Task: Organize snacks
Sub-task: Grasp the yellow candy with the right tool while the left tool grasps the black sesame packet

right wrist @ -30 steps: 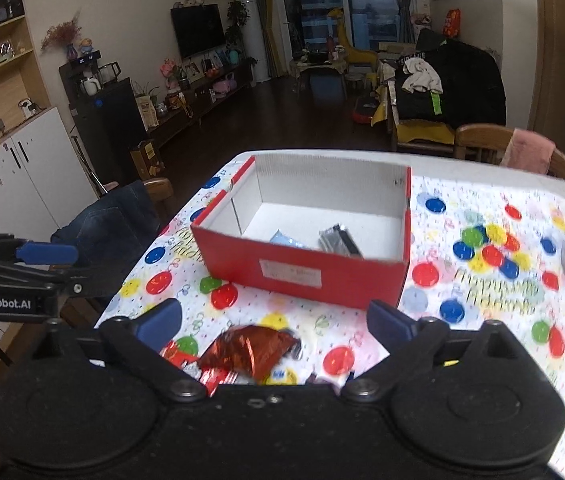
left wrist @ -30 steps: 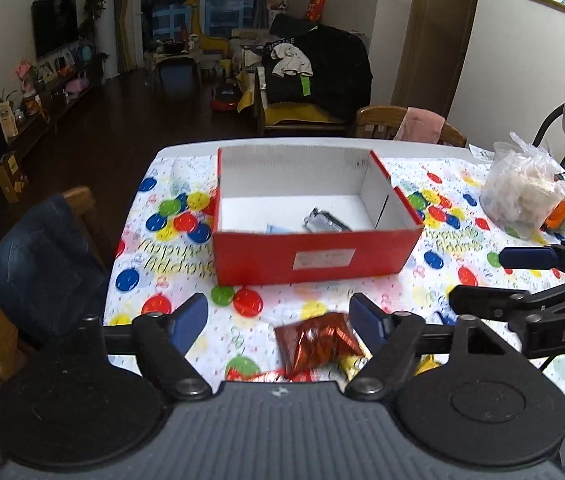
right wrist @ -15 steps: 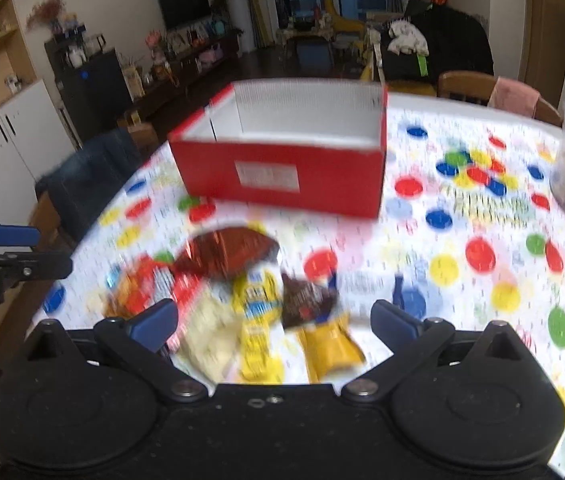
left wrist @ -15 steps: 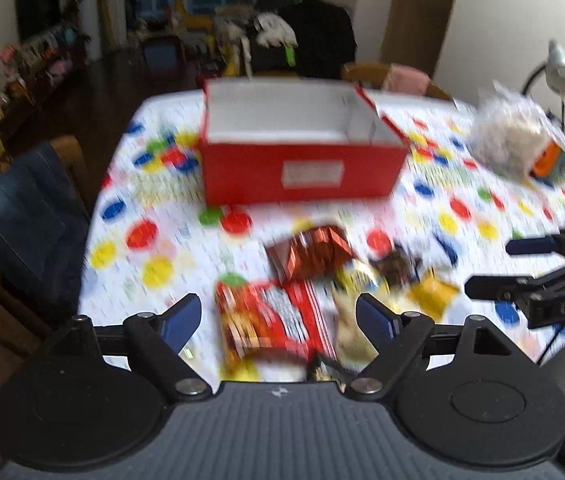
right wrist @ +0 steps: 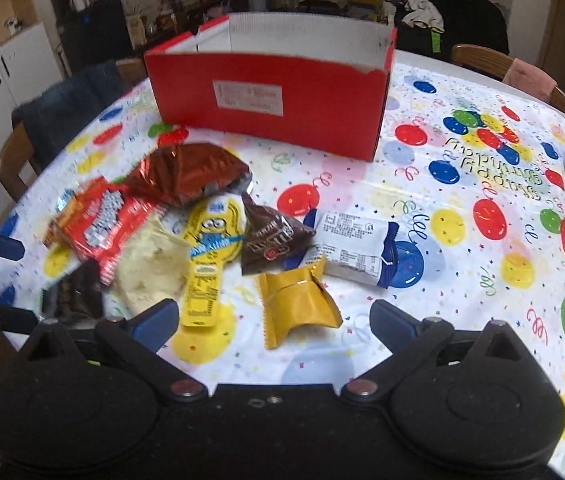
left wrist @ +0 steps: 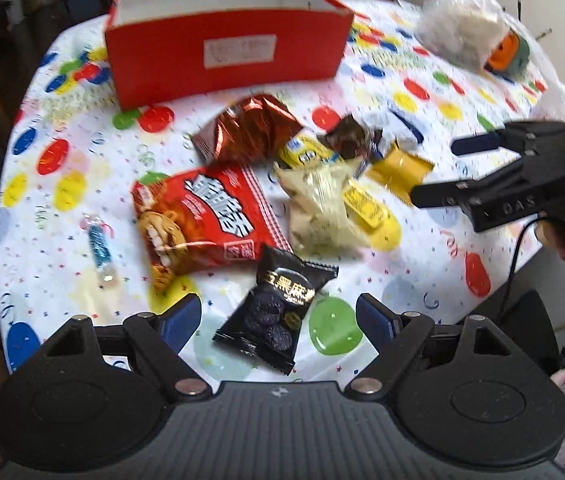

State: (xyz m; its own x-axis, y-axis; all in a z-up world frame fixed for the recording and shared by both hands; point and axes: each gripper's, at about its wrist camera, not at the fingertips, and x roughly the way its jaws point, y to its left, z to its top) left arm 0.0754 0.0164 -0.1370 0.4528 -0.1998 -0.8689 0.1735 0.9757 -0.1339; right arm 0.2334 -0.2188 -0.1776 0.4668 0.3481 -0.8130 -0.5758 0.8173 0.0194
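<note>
Tablecloth [right wrist: 462, 288] printed with balloons covers the table, and the red box [right wrist: 274, 108] stands on it at twelve o'clock in both wrist views, open top up, white label facing the cameras. A clear bag [left wrist: 462, 28] of white stuff sits at one o'clock in the left view.

Snacks lie loose in a heap in front of the box: a red chip bag [left wrist: 202, 220], a shiny copper-red packet [left wrist: 250, 132] just behind it, a cream pouch [left wrist: 318, 208] beside a yellow cartoon packet [right wrist: 210, 240], a brown candy bag [right wrist: 274, 240], a white-and-blue wrapper [right wrist: 354, 248], a gold packet [right wrist: 298, 304] and a small blue candy [left wrist: 100, 244] off at nine o'clock.

The left gripper [left wrist: 278, 318] has its jaws spread apart, having just been opening, with the black snack packet [left wrist: 278, 312] lying between them, untouched. The right gripper [right wrist: 272, 322] is also spread wide, the gold packet between its fingers, not pressed.
</note>
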